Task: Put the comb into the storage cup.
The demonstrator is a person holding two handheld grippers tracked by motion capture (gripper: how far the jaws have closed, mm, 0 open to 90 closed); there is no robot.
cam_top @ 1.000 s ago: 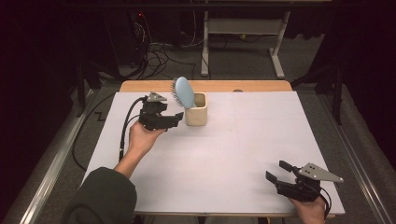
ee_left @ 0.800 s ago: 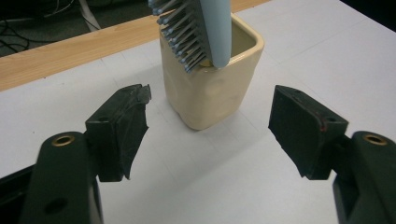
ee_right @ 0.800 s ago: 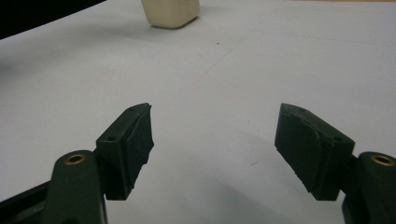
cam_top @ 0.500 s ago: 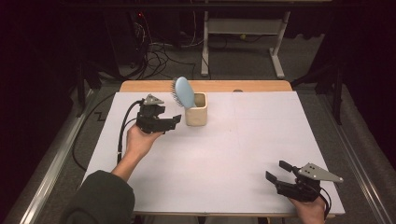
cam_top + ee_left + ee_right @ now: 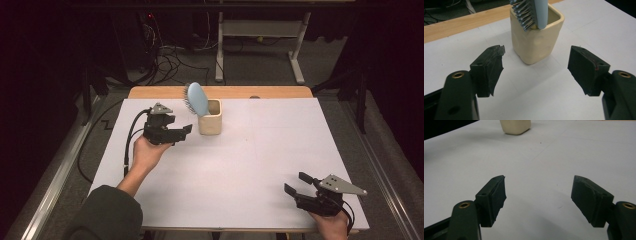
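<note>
As left gripper backs off left, jaws spread wide, hairbrush stays standing in cream cup, far left on surface. Drop looks done. Right gripper spread too, near right.

Right gripper fingers spread wide, empty, above white table; cream cup far ahead.

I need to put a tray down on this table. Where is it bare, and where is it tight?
The white table top is bare across its middle and far right, between the cream cup and the right gripper. It is tight at the far left: the cup holds a blue hairbrush, and the left gripper sits open just beside it.
</note>
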